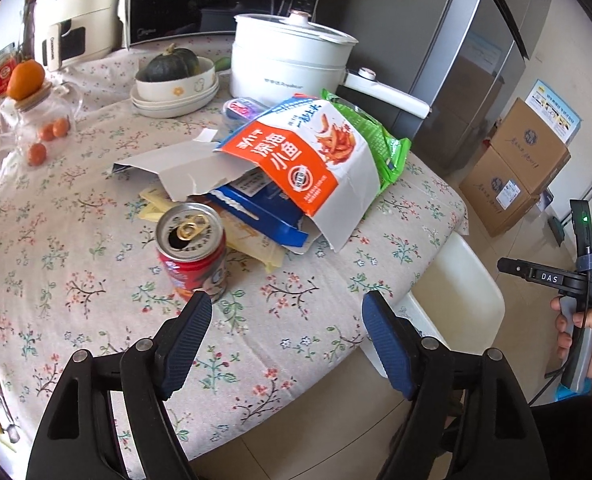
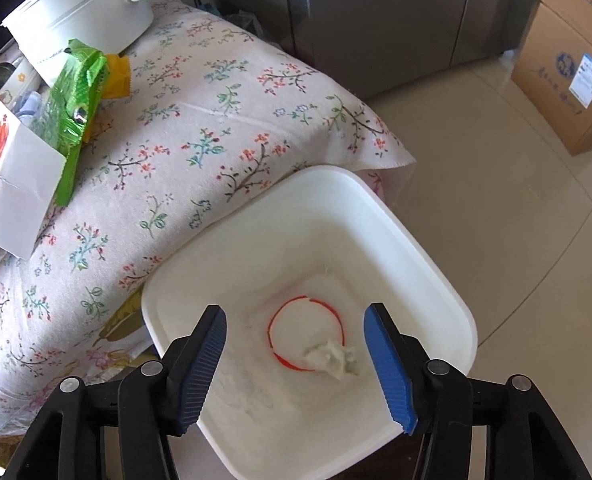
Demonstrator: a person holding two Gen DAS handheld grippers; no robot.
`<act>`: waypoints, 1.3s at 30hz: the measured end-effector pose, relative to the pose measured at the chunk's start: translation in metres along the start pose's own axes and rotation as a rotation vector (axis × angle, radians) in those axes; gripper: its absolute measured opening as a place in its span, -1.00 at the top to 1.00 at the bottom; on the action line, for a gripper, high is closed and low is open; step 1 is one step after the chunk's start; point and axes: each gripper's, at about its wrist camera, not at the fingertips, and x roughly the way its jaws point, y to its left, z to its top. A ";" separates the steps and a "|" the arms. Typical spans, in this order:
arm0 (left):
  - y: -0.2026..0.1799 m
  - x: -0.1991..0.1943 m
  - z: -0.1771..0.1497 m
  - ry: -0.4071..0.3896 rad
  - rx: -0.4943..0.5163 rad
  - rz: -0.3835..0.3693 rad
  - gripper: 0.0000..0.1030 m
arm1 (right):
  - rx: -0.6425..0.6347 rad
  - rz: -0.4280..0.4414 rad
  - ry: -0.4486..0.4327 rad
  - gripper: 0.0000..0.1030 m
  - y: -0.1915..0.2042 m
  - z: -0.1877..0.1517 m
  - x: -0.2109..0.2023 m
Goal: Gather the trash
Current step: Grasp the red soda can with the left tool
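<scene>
- Nearest the left camera, the left tool (image 1: 286, 304) hangs at the bottom of the frame with its blue pads wide apart and nothing between them, over the near edge of the counter (image 1: 96, 280).
- Just beyond its left pad, lower left of centre, stands a red drink can (image 1: 192, 250), upright, its tab pulled open.
- Behind the can, mid-frame, lies the heap of trash: a torn orange-and-white snack box (image 1: 296, 168) tilted over a blue wrapper (image 1: 264, 212) and yellowish packets (image 1: 256, 246), with a green bag (image 1: 379, 140) tucked under the box's right side.
- Over in the right view, the right tool (image 2: 294, 330) sits at the bottom centre, its pads also spread apart and empty, directly above a white bin (image 2: 415, 240).
- Inside the bin, a crumpled white tissue (image 2: 333, 358) rests on the bottom, overlapping a thin red ring (image 2: 274, 320).
- That bin stands on the floor, tight against the counter's cloth-covered edge; the same box and green bag show at the left edge of this frame.
- Farther back in the left view: a white electric pot (image 1: 284, 56) with lid and long handle at top centre, stacked bowls holding a dark squash (image 1: 174, 66) beside it, and a glass jar (image 1: 42, 128) topped by an orange at upper left.
- Cardboard boxes (image 1: 523, 168) are stacked on the floor at the right.
</scene>
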 end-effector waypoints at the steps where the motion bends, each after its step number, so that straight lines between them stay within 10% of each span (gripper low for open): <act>1: 0.006 -0.002 -0.001 -0.002 -0.011 0.007 -0.56 | -0.009 0.002 -0.007 -0.28 0.006 0.001 -0.002; 15: 0.075 -0.010 -0.009 -0.007 -0.122 0.066 -0.57 | -0.175 0.058 -0.088 -0.46 0.101 0.013 -0.024; 28: 0.057 0.052 0.017 -0.020 -0.046 0.025 -0.55 | -0.278 0.093 -0.078 -0.49 0.161 0.018 -0.016; 33: 0.050 0.058 0.027 -0.044 -0.018 0.067 -0.10 | -0.294 0.093 -0.085 -0.49 0.175 0.023 -0.014; 39: 0.066 0.041 0.023 -0.066 -0.063 0.071 -0.10 | -0.303 0.095 -0.101 -0.50 0.195 0.028 -0.010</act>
